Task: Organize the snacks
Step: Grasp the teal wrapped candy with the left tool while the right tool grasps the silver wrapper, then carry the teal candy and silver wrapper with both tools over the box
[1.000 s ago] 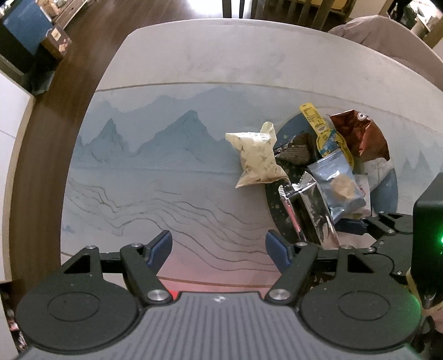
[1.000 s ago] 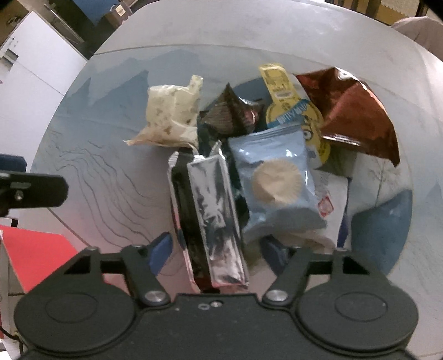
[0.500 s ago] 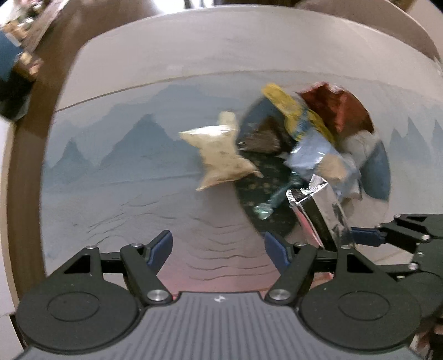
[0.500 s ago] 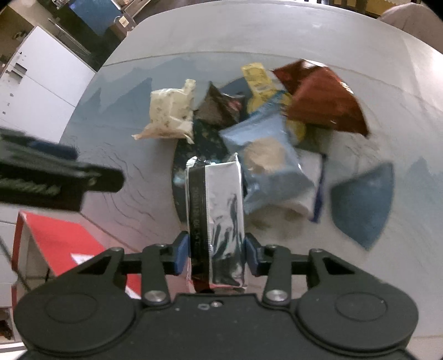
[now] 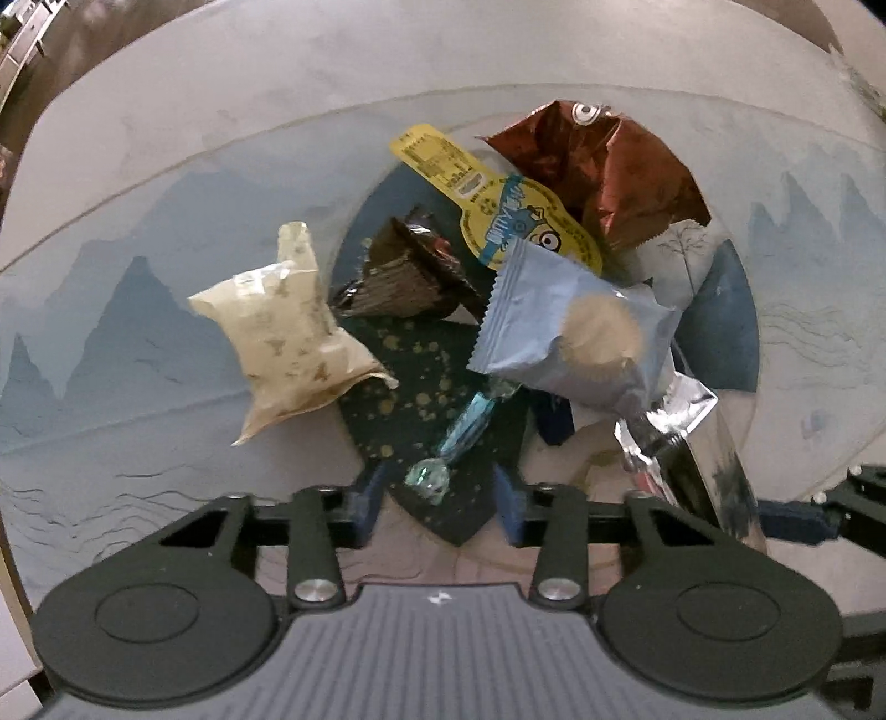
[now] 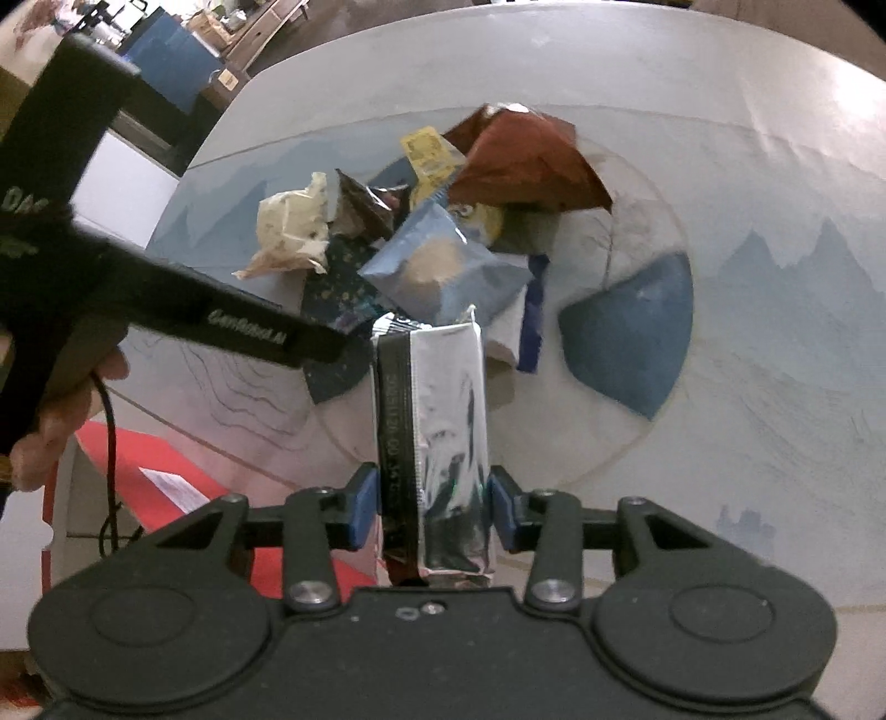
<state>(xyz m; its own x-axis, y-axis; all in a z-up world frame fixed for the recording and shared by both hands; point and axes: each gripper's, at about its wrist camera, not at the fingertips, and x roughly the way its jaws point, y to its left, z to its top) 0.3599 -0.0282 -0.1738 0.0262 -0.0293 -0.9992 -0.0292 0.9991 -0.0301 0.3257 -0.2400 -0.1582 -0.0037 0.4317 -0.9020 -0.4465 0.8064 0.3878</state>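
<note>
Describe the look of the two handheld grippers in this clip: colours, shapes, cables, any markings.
Both the left gripper and right gripper have matte black bodies with two round discs, black linkage arms with silver bolts, and blue finger pads. In the right wrist view, the left one shows white lettering on its side, partly legible, a thin black cable, and a bare hand gripping it.

A round, pale grey tabletop [image 6: 720, 83] fills most of both views, covered by a mat [image 5: 138, 310] printed with blue mountains and thin wavy lines. Beyond the tabletop's far left edge in the right wrist view stand a white cabinet [image 6: 127, 183], a blue box [image 6: 177, 72] and dark wooden floor [image 6: 343, 16]. A red and white carton [image 6: 183, 476] lies by the near left edge. Dark floor [image 5: 39, 55] shows at the far left corner of the left wrist view.
</note>
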